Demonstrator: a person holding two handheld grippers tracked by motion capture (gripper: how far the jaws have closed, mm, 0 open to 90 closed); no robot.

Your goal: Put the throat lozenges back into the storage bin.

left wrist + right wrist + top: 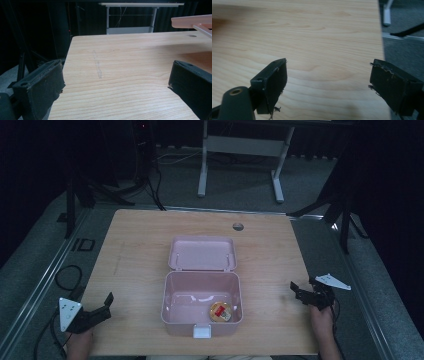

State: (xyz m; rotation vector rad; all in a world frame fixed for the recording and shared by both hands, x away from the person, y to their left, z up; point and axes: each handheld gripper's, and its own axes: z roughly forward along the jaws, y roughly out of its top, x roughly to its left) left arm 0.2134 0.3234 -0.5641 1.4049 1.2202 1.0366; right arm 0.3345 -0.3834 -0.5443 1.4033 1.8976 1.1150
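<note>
Our left tongs point(102, 306) and right tongs point(301, 291) were both spread and empty, at opposite table point(140, 250) edges. Between them sat the open pink box point(201, 306), well apart from each, a round tin point(220, 311) inside.

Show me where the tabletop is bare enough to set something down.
Bare wood flanks the open pink box: between it and the left tool, and between it and the right tool. The far strip beyond the lid is free. The centre is crowded.
</note>
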